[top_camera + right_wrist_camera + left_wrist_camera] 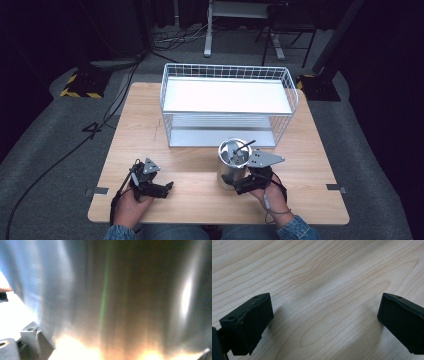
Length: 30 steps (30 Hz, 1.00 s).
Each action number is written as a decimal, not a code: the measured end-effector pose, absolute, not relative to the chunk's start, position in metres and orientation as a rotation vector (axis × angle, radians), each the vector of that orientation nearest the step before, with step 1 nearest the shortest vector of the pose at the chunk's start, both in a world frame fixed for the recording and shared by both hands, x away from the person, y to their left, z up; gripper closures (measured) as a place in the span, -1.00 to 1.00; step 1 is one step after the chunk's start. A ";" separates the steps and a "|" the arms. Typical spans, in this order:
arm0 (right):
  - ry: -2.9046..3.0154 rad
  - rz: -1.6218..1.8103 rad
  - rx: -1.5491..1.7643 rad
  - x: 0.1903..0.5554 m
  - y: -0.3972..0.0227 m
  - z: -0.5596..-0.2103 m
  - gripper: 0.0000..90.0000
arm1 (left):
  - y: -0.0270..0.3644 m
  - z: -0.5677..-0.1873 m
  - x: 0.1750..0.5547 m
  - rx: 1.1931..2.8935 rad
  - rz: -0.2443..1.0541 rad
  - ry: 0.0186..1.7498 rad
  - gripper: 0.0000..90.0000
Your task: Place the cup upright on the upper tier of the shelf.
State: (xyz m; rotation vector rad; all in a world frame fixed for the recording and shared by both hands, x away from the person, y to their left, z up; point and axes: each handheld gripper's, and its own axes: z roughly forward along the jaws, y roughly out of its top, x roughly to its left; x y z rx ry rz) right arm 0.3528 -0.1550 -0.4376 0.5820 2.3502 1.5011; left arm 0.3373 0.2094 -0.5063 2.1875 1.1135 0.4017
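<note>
A shiny steel cup (230, 170) stands on the wooden table (145, 130), just in front of the wire basket. A dark-handled utensil (243, 145) leans inside it. My right gripper (241, 184) is against the cup's lower right side, jaws around its wall. In the right gripper view the blurred steel wall (112, 297) spans the space between the jaws. My left gripper (168, 188) rests low on the table at the front left, pointing right. Its black fingers (249, 322) stand wide apart over bare wood, and the gripper (322, 322) holds nothing.
A white wire basket (165, 90) with a white shelf panel stands at the back middle of the table. Cables trail over the grey floor to the left. Stands and table legs rise behind the table.
</note>
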 end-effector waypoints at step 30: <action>2.314 1.535 0.522 0.369 -0.150 -0.352 -0.91 | 0.209 -0.506 0.337 2.186 0.399 1.116 -0.98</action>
